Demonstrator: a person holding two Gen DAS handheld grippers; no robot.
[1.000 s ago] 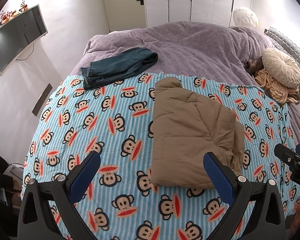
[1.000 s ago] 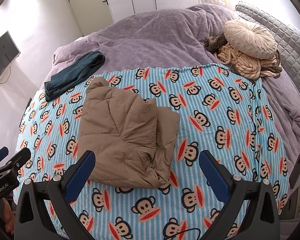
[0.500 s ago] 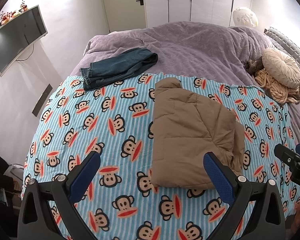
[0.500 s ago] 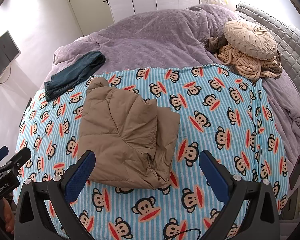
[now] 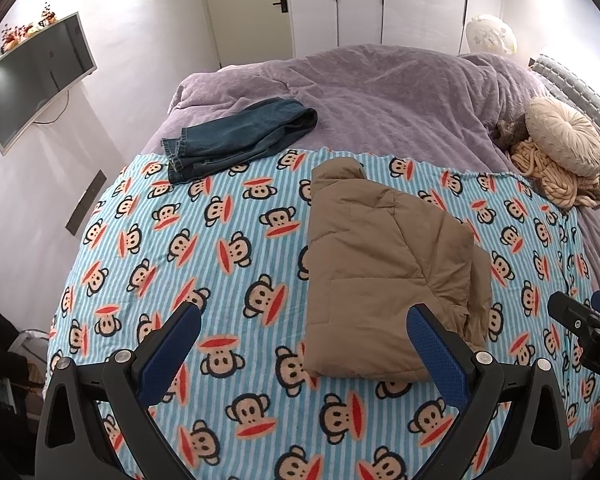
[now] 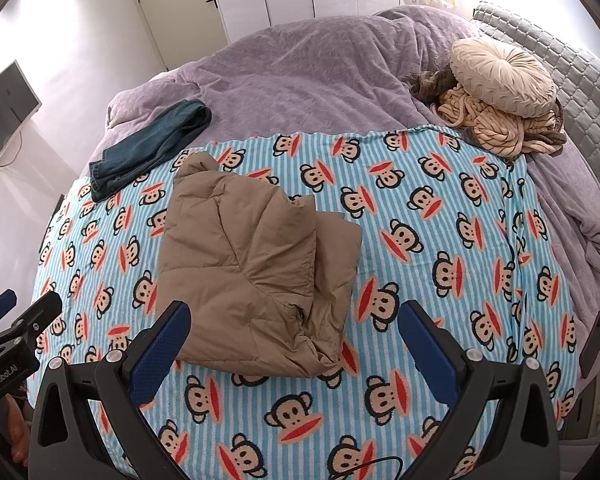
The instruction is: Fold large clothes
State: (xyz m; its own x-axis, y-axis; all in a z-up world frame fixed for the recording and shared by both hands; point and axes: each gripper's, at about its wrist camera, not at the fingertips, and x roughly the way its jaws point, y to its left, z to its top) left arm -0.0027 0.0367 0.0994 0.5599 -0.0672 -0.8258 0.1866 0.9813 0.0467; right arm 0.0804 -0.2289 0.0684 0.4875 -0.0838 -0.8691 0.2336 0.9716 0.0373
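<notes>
A tan puffy jacket point(image 5: 384, 272) lies folded into a rough rectangle on the blue striped monkey-print blanket point(image 5: 204, 240); it also shows in the right wrist view point(image 6: 252, 268). My left gripper point(image 5: 304, 344) is open and empty, held above the blanket's near edge, its right finger over the jacket's near corner. My right gripper point(image 6: 296, 340) is open and empty, above the jacket's near right corner. Each gripper's tip shows at the edge of the other's view.
Folded blue jeans point(image 5: 236, 136) lie at the blanket's far left edge on the purple duvet point(image 5: 380, 96). A round cream cushion point(image 6: 504, 76) and a chunky knit throw point(image 6: 496, 128) sit at the far right. A wall TV point(image 5: 32, 80) hangs left.
</notes>
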